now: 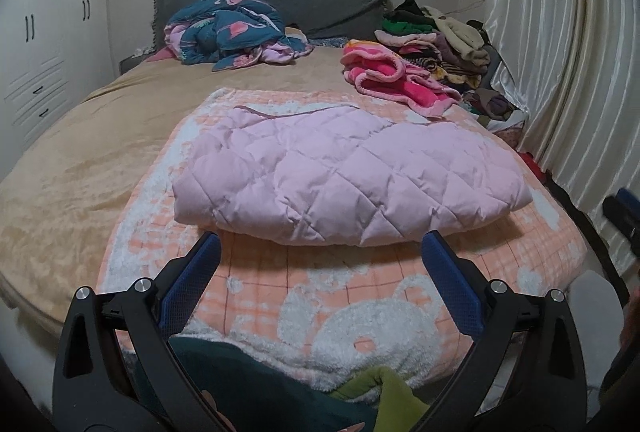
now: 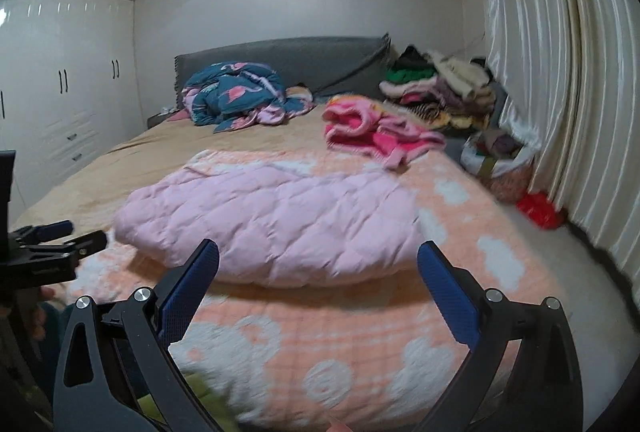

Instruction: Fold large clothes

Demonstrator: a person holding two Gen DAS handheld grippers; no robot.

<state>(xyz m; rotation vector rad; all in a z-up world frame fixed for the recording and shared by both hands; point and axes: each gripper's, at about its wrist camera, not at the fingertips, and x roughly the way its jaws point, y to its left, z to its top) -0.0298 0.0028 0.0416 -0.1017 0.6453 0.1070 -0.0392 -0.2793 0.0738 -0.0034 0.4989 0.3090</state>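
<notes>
While both grippers hung over the foot of the bed, each stood with its blue-padded jaws spread wide and nothing between them. Nearest the left gripper (image 1: 320, 248) lay dark green and yellow-green cloth (image 1: 376, 388) at the bottom edge, then a bare strip of the peach-and-white blanket (image 1: 320, 296). Just beyond the fingertips lay the folded pink quilted coat (image 1: 344, 176), flat on that blanket; its near edge ran across the gap between the jaws without touching either pad. From the right wrist view, the right gripper (image 2: 318, 252) faced the same coat (image 2: 272, 220), which sat a little left of centre, its rounded near edge again just past the fingertips and clear of them. At the left edge of that view the other gripper (image 2: 60, 236) showed, held by a hand (image 2: 38, 312).

Further on, the tan bedsheet (image 1: 100, 152) spread to the left. A crumpled pink fleece (image 1: 392, 76) lay behind the coat to the right, and a teal patterned comforter (image 1: 232, 32) was heaped near the grey headboard (image 1: 320, 0). A stack of clothes (image 1: 440, 44) rose in the far right corner beside the cream curtain (image 1: 560, 72). White wardrobes (image 1: 52, 44) lined the left wall.
</notes>
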